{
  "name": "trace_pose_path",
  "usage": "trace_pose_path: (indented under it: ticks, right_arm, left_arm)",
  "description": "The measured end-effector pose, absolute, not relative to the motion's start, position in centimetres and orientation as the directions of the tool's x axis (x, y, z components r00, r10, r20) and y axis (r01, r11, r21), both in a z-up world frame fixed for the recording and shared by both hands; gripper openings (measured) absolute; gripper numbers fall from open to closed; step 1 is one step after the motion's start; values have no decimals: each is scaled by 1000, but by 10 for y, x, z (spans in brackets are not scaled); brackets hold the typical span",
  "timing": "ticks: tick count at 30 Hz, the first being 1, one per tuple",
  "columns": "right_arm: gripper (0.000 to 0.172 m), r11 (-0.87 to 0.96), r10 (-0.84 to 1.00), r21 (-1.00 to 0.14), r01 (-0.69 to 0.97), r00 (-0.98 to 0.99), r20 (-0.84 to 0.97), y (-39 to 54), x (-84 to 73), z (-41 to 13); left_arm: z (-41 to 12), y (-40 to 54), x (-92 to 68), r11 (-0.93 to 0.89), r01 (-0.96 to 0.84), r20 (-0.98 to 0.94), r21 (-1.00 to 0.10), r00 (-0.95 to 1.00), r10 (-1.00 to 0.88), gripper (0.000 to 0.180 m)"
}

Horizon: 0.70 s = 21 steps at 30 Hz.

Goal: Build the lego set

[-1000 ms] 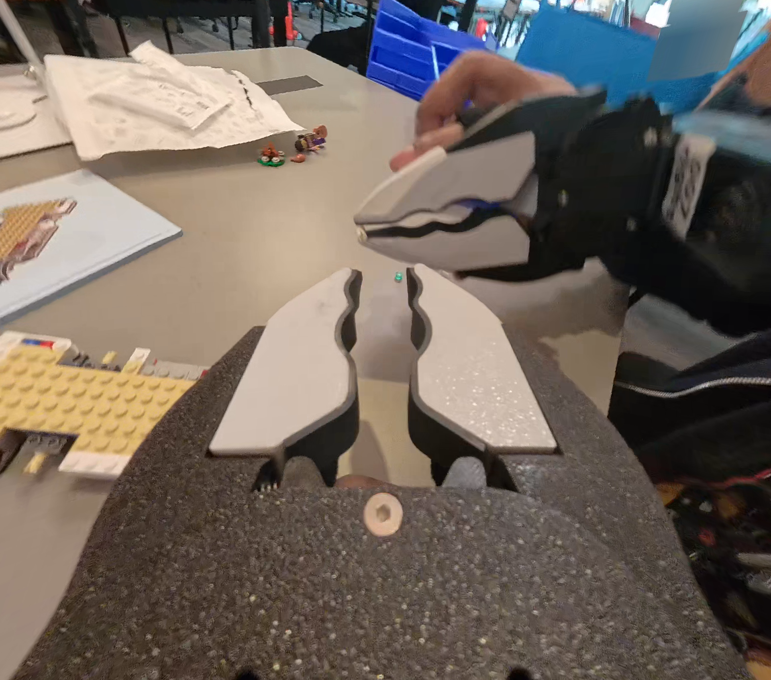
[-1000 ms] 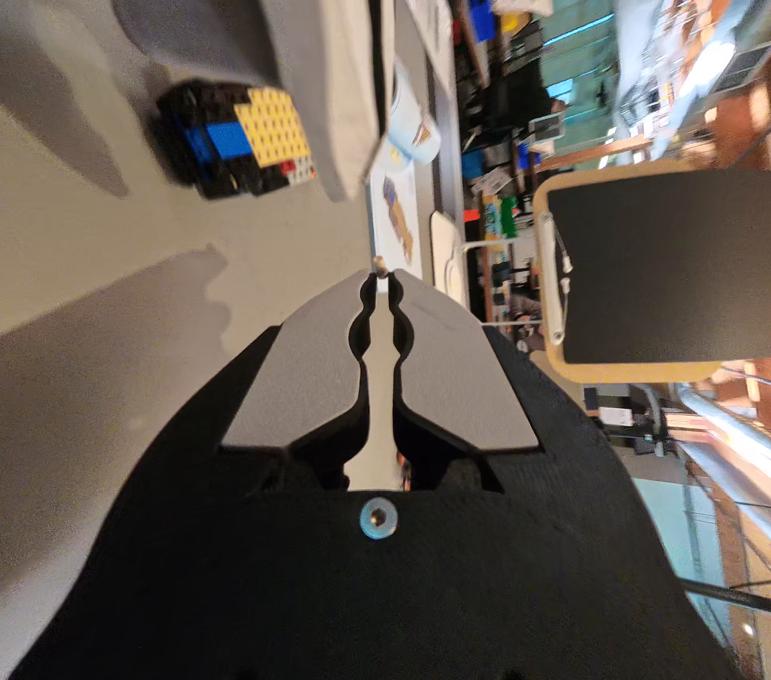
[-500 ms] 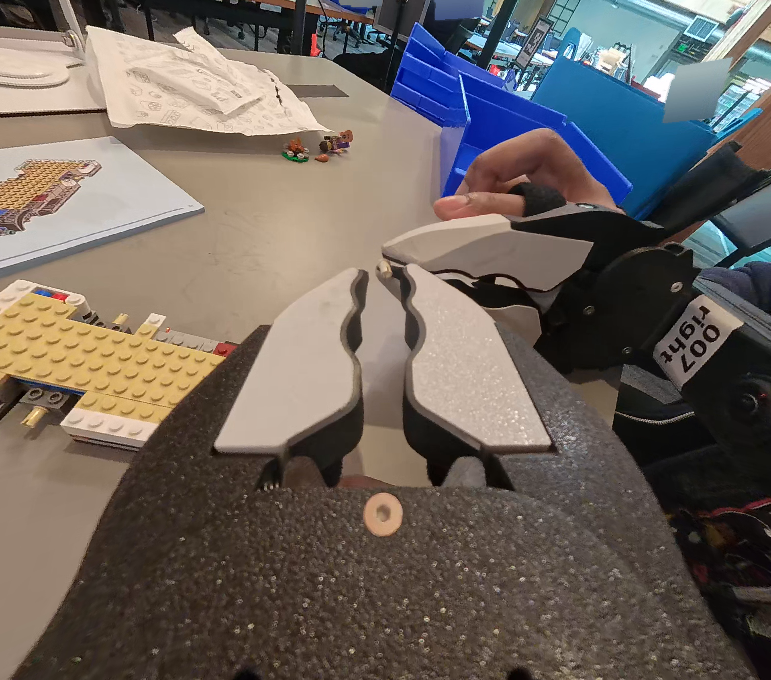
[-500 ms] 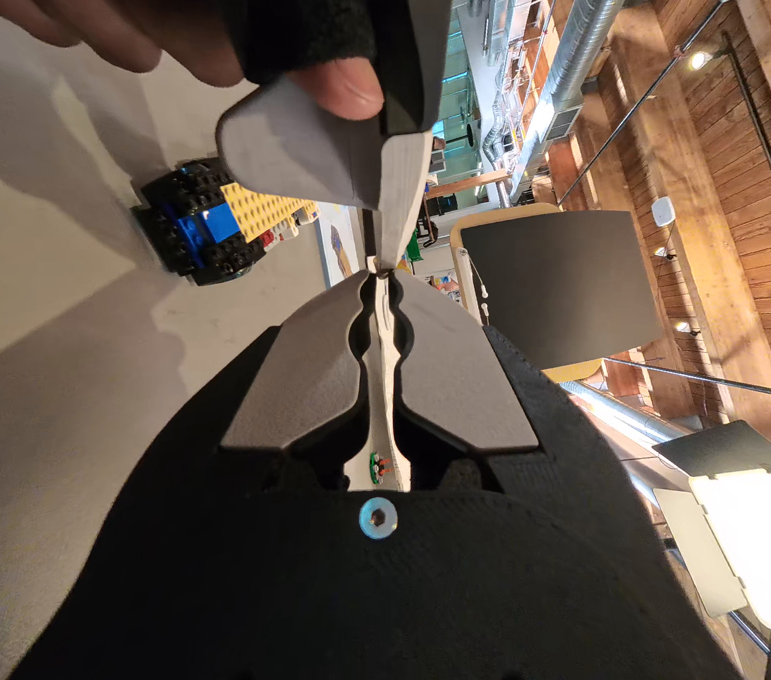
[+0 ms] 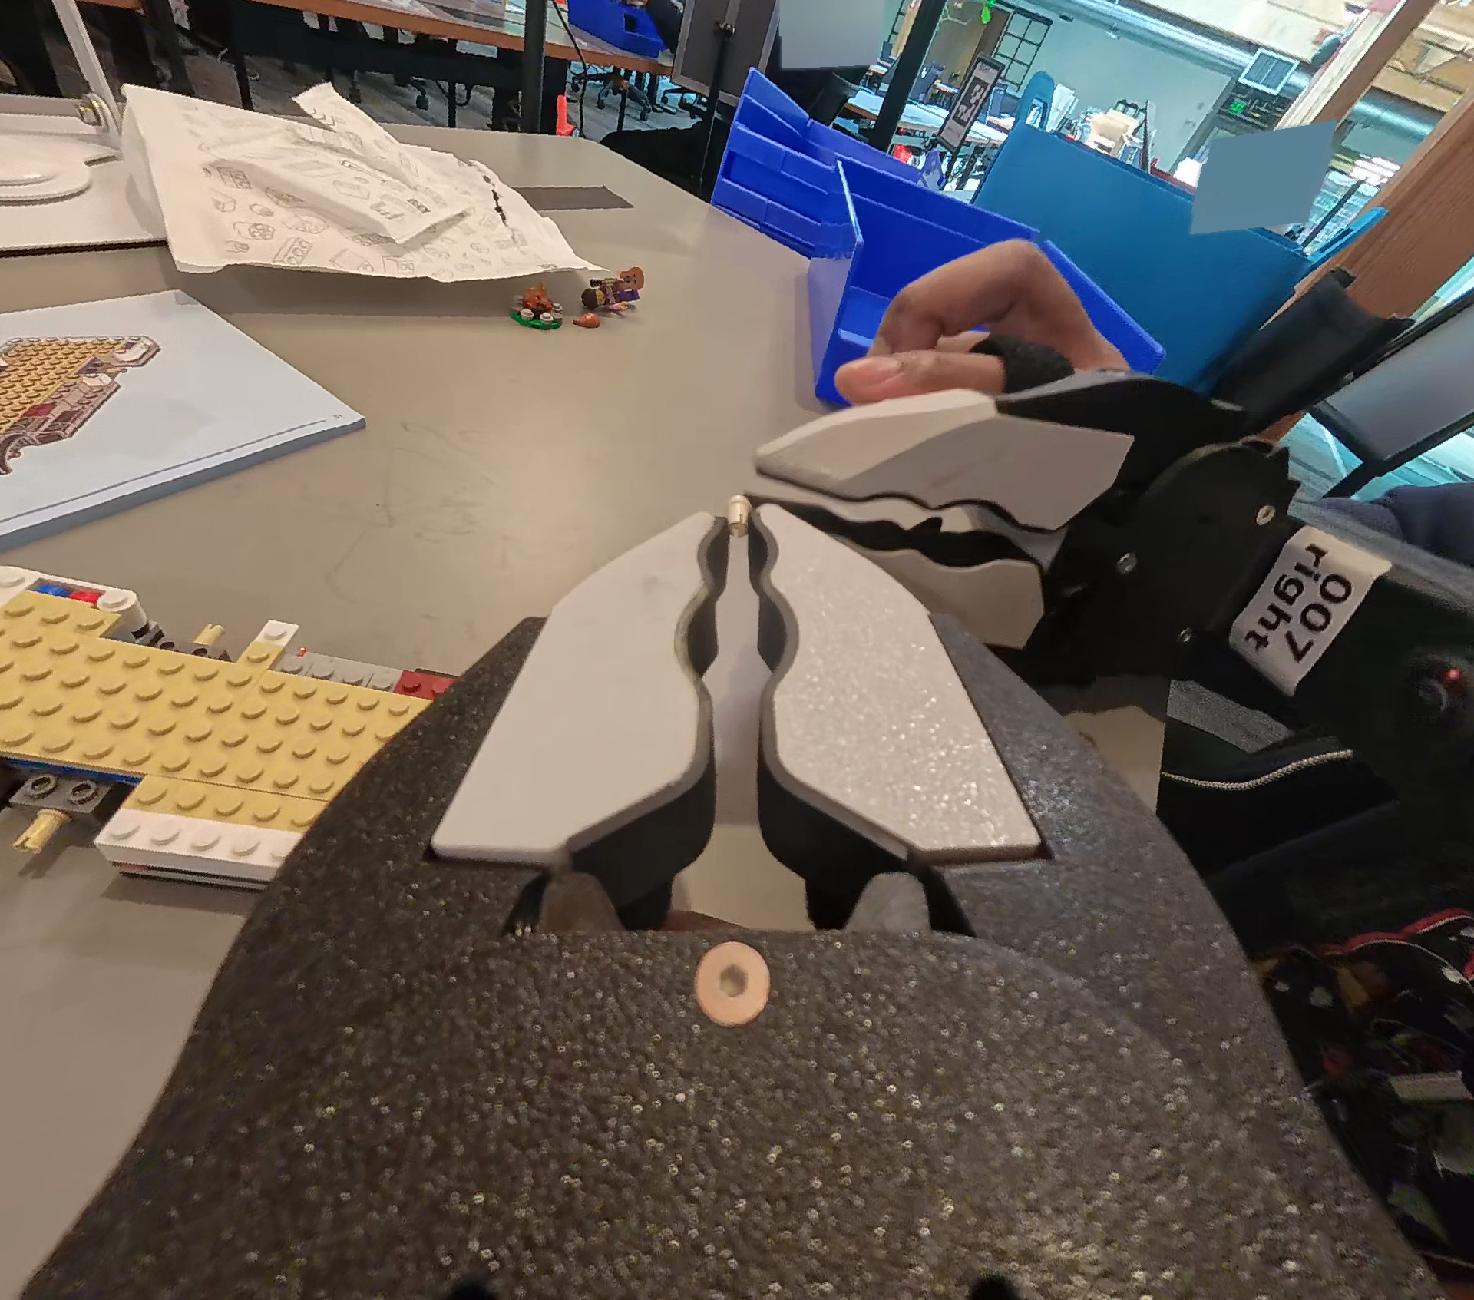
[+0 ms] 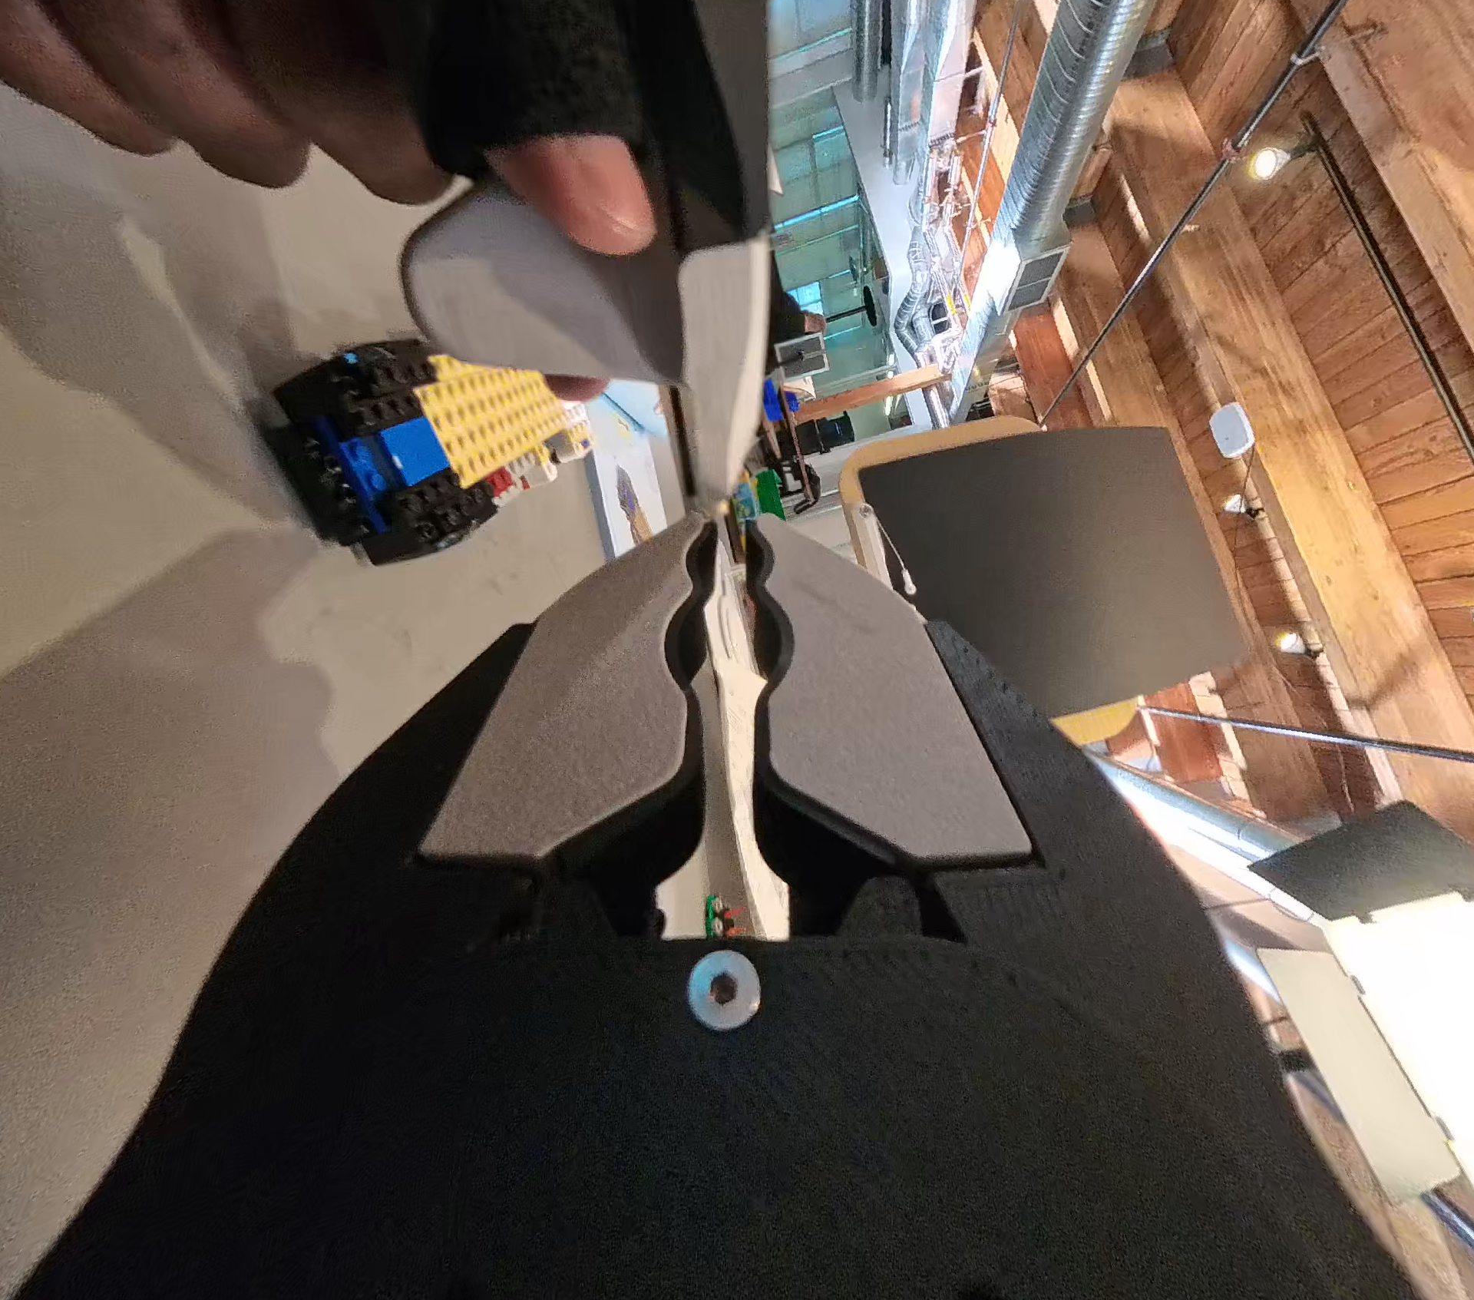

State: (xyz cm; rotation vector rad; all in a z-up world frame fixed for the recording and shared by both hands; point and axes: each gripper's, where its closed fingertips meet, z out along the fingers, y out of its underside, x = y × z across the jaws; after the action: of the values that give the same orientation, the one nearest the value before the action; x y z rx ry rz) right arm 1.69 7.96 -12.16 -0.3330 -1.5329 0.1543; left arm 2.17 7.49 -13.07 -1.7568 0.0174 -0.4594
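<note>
Left gripper (image 5: 738,532) at centre of the left wrist view, fingers nearly together and pinching a small tan peg (image 5: 738,510) at the very tips, with the peg head standing out above them. Right gripper (image 5: 754,484) reaching in from the right of the frame, held by a hand (image 5: 973,320), its tip touching or just beside the peg head; cannot tell which. In the right wrist view, own fingers (image 6: 622,663) parted by a narrow slit with only background showing through, nothing pinched. Below, on the grey table (image 5: 478,464): a tan brick build (image 5: 159,703) at lower left, a light blue booklet (image 5: 120,400) at left, a printed paper bag (image 5: 335,201) at upper left, tiny brick figures (image 5: 574,304) just beside its edge. Blue bins (image 5: 917,256) at upper right, past the table edge.
</note>
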Motion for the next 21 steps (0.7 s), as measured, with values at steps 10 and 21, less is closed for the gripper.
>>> trace_pose_path:
  ticks: [10, 21]
  right_arm:
    - [19, 593, 787, -657, 466, -161, 596, 184, 90, -170]
    - [3, 412, 911, -639, 650, -318, 263, 173, 100, -220]
  left_arm:
    - [-128, 63, -3, -275, 51, 147, -960, 929, -340, 4]
    - [-136, 88, -9, -233, -273, -123, -933, 853, -508, 5]
